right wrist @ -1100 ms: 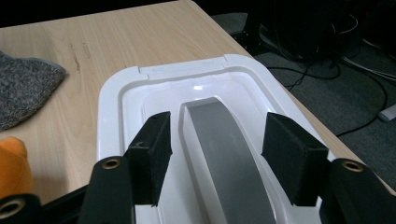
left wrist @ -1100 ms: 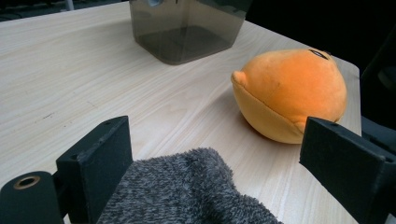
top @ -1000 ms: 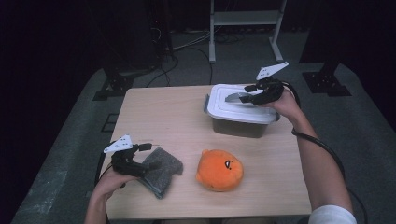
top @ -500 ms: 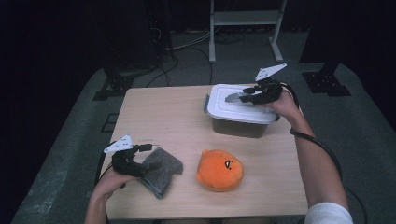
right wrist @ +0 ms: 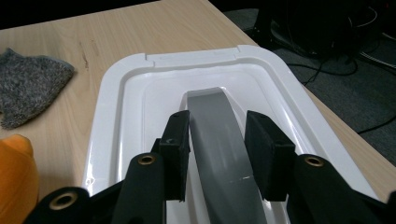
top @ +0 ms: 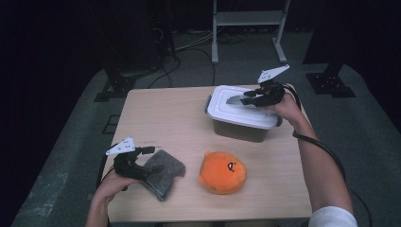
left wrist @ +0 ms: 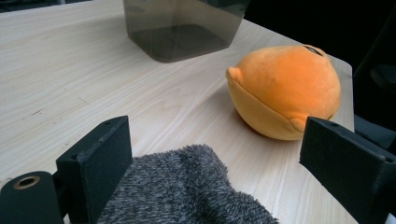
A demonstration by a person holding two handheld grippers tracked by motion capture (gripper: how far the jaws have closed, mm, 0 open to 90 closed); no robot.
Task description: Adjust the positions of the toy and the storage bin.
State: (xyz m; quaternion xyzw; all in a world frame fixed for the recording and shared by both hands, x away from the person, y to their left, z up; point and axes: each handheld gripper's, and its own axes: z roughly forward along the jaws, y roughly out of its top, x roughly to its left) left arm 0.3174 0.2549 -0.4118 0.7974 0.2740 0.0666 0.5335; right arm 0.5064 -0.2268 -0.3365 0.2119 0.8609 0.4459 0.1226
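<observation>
A clear box [top: 236, 130] with a white lid [right wrist: 126, 93] stands at the table's far right. My right gripper [right wrist: 217, 135] reaches over the lid; its jaws have just been closing and its pads now press on both sides of the lid's grey handle [right wrist: 210, 107]. From above, that right gripper [top: 239, 99] sits on the lid's middle. At the near left, my left gripper [left wrist: 215, 168] stands wide open over the edge of a grey fuzzy cloth [left wrist: 187, 191], which touches one jaw. An orange plush toy [top: 222, 171] lies just right of the cloth [top: 165, 172].
The wooden table [top: 165, 113] has bare room across its far left and middle. A metal shelf frame [top: 248, 19] and cables stand on the floor beyond the far edge. Dark stands flank the table.
The right gripper's jaws have drawn in around the lid's handle. Both hands, the cloth and the plush toy stay where they were.
</observation>
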